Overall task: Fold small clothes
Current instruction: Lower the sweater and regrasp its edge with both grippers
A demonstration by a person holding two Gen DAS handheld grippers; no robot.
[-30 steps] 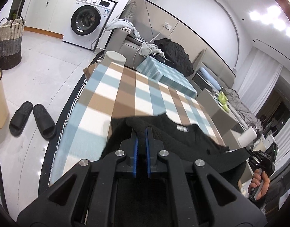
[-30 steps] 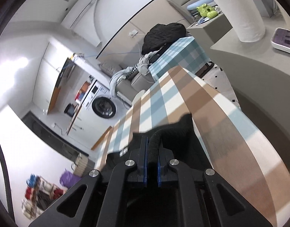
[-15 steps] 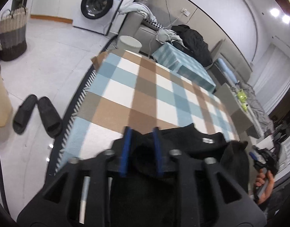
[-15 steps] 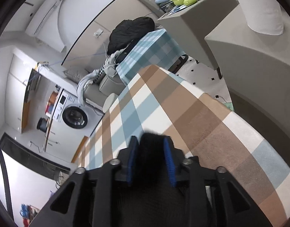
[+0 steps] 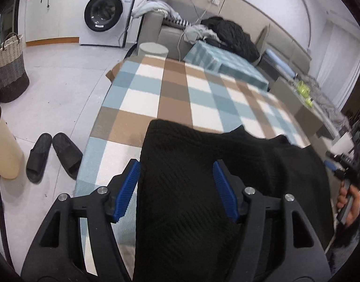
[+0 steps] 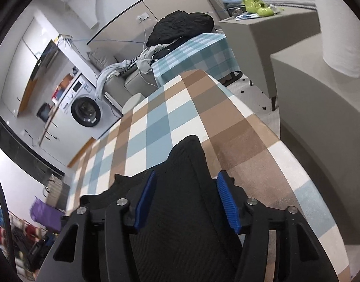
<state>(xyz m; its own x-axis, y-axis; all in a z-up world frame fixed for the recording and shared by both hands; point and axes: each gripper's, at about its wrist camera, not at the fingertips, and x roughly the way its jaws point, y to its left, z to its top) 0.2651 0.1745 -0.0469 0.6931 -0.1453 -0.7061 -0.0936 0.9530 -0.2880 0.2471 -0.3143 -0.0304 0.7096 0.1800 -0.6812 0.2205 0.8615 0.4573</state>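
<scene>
Right gripper (image 6: 185, 198) jaws opening over black knit garment (image 6: 184, 164) (lying on checked tablecloth (image 6: 238, 127)), pads not pressing.

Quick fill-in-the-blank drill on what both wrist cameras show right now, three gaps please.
The garment lying on the checked cloth is ___ in colour.
The pads of the left gripper and the right gripper are ___ in colour.
On the floor left of the table lies a pair of ___.

Missing words: black; blue; slippers

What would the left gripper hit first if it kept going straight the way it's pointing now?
Most likely the black knit garment, which already lies between the opening fingers of the left gripper. Beyond it comes the checked tablecloth; depth is hard to judge.
</scene>
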